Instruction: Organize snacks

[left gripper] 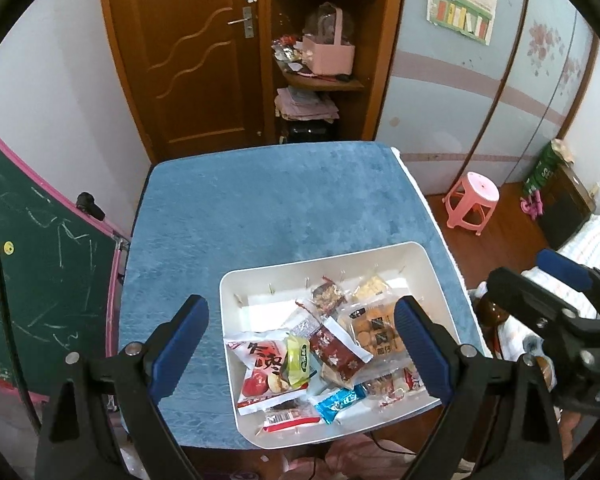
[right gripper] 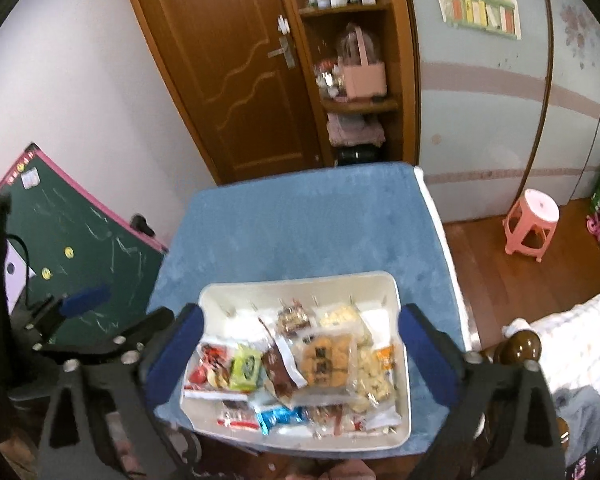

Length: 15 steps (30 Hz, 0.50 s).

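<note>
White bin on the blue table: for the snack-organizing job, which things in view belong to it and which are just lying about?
Part of the job:
white bin
snack packets piled inside it
left gripper and right gripper, both open and empty

Just lying about:
blue table cover
pink stool
green chalkboard
pink basket on the shelf
</note>
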Available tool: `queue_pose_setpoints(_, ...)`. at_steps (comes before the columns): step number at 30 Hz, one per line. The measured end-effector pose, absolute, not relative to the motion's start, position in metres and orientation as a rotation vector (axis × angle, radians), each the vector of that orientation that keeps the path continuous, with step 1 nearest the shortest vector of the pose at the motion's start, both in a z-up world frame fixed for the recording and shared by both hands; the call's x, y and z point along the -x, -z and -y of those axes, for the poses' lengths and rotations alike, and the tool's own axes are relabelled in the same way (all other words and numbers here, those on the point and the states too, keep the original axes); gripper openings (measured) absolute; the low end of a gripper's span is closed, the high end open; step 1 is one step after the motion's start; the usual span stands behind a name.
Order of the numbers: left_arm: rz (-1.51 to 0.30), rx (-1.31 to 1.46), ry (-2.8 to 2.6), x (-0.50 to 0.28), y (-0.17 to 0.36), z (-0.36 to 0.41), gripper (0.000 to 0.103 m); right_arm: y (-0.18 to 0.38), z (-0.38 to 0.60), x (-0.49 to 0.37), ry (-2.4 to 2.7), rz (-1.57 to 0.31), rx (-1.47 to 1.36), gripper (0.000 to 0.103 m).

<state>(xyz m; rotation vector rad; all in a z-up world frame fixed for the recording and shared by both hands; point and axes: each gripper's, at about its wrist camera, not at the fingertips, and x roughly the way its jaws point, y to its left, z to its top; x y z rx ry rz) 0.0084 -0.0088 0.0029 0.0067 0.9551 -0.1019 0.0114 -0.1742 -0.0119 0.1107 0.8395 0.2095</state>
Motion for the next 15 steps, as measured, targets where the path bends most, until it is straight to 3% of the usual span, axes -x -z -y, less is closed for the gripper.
queue_pose_setpoints(15, -0.947, 0.047, 0.005, 0.001, -0.012, -0.003, 0.094, -0.007, 0.161, -0.005, -0.214, -0.817, -0.091, 0.099)
